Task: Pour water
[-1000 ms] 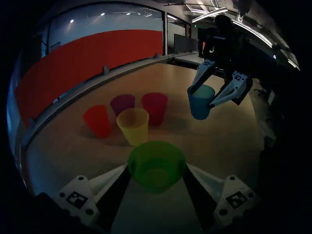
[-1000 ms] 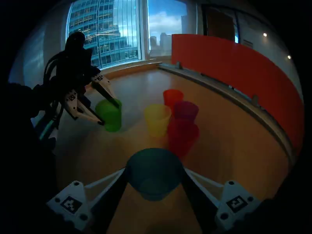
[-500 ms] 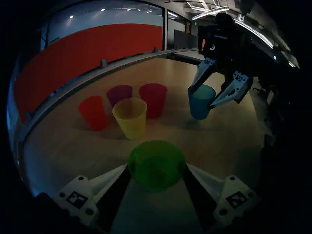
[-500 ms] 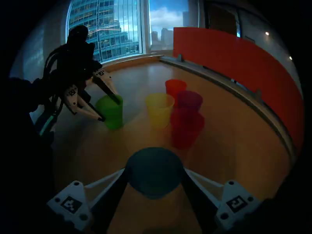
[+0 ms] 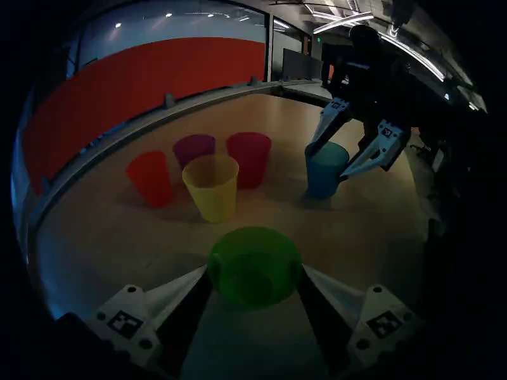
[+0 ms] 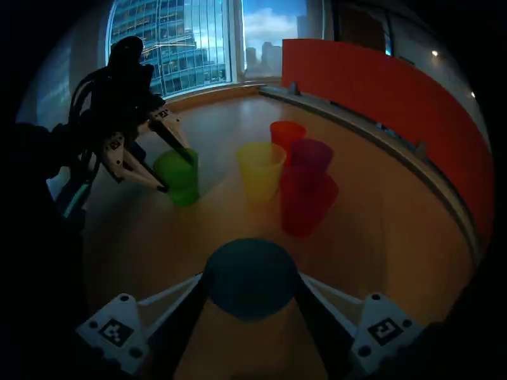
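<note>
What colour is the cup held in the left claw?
It's a green cup, clearest in the left gripper view.

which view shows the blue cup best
The left gripper view: the blue cup appears whole, side on, between the right gripper's fingers. The right gripper view has the cup close between its own fingers, but dark and foreshortened.

Red wall [image 5: 127, 82], lg windows [image 6: 171, 57], dim rm

The green cup [image 5: 255, 269] and yellow cup [image 5: 211, 187] look like smooth, see-through plastic. The worktop [image 5: 114, 234] seems to be wood — a bit shiny.
</note>
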### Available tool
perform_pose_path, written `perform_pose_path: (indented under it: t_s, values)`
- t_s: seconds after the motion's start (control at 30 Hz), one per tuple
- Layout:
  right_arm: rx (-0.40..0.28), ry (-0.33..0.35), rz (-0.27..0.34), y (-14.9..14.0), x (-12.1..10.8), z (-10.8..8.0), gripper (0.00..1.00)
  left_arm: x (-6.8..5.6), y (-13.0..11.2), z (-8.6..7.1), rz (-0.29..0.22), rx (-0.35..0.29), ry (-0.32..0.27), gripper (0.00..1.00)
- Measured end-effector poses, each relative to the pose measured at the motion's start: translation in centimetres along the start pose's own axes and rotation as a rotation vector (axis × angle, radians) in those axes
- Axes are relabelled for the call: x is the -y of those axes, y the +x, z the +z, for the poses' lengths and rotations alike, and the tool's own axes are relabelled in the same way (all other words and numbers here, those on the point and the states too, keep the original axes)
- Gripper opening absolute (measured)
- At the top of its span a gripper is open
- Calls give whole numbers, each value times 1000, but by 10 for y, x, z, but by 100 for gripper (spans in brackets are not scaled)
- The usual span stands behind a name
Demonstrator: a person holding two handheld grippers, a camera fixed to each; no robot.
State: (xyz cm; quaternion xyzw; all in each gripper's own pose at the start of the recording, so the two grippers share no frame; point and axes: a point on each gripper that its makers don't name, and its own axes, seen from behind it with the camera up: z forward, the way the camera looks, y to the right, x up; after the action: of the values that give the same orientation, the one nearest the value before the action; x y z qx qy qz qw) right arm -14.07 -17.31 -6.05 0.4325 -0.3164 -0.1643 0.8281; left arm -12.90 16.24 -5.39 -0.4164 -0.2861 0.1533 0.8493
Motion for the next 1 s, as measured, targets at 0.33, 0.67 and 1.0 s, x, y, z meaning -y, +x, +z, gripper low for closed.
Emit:
perform_pose_path:
  t_s: [0.33,0.67,1.0]
  values:
    - [3,-14,4,-6,-1,-2,93,2,-3,-3,-4,-2,6,87]
    - [4,-19,9,-9,1,-3,93,2,-3,-3,-10,-3,11,87]
    - [8,-26,17,-13,2,-5,100,1,-3,-4,-24,0,6,98]
